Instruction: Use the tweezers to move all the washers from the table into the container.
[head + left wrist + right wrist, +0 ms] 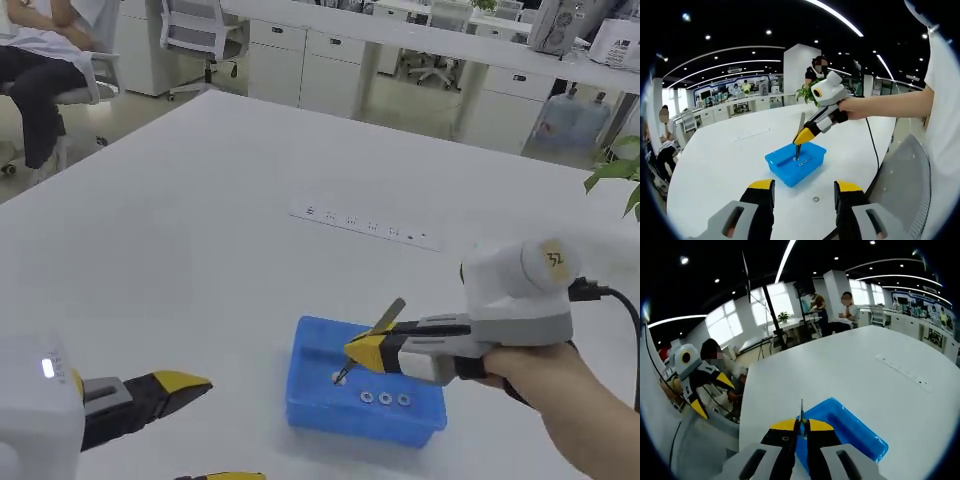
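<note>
Inside the blue container (350, 416), three small silvery ring-shaped washers (385, 399) are seen in a row. The thin metal tweezers (390, 313) are clamped by the right gripper (362, 348), tips lowered into the container. The left gripper (804, 188) is held agape above one more washer (815, 199) on the white table (200, 220).

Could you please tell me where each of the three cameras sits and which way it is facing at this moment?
Head view: on the headset, facing forward and down at the blue container; the right gripper, its hand and the left gripper show.
Left gripper view: on the left gripper, facing across the table toward the container; its own open jaws rise below.
Right gripper view: on the right gripper, facing forward over the container; its jaws are shut on the tweezers.
Shared: all three see the container.
</note>
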The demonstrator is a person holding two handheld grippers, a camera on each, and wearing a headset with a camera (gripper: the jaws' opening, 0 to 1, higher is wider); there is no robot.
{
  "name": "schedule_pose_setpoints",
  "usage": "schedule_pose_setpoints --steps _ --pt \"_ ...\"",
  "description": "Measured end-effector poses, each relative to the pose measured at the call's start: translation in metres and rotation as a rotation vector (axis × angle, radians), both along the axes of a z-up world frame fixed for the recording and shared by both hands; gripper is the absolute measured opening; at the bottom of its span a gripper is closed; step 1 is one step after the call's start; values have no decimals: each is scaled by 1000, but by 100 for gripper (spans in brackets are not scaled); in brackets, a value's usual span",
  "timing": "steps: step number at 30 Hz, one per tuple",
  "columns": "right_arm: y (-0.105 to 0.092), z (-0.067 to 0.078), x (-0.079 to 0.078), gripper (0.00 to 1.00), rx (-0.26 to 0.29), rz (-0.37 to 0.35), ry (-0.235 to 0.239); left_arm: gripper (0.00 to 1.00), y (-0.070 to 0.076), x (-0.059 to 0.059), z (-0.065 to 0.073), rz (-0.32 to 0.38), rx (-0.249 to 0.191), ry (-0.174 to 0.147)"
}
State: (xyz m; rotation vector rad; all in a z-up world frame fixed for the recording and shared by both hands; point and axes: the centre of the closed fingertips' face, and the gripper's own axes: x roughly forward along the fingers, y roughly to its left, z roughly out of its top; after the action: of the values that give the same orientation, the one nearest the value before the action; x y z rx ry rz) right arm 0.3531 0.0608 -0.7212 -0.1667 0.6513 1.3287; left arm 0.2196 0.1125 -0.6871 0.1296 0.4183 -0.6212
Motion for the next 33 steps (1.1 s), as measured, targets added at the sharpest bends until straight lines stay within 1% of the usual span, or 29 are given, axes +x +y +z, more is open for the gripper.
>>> schedule_pose_setpoints --steps 1,2,4,7,9,10,12,15,16,18,22,25,30,33 --pt "-2 -5 4 3 -19 -19 16 47 0 0 0 0 -1 0" --pt "-2 -8 7 3 -33 -26 16 47 -1 0 0 -3 -1 1" --pt "0 -13 15 3 -38 -28 8 47 -1 0 0 -5 3 -2" --pt "3 -22 21 3 -54 -33 22 46 0 -1 1 1 -5 -2" --pt "3 -32 25 3 -86 -37 35 46 1 0 0 4 -1 0" --pt "3 -37 26 3 -101 -38 39 46 1 0 1 4 2 -2" --pt "4 -41 25 3 -112 -33 45 46 2 1 3 8 -4 -9" --pt "5 -45 21 3 -123 -26 53 46 3 1 3 14 -6 -10" --pt "4 -47 20 3 -136 -23 54 46 4 1 2 17 -3 -8" --pt "3 -49 20 3 -150 -19 44 46 5 0 1 19 -3 -4" --pt "-2 -52 26 3 -177 -27 35 46 7 -4 -2 22 0 7" --pt "-3 -52 27 3 -177 -24 33 46 11 -3 -8 23 2 9" --pt "-3 -56 28 3 -190 -15 29 46 10 1 -3 21 0 -3" --pt "-4 -56 28 3 -189 -19 27 46 8 1 -1 17 1 -5"
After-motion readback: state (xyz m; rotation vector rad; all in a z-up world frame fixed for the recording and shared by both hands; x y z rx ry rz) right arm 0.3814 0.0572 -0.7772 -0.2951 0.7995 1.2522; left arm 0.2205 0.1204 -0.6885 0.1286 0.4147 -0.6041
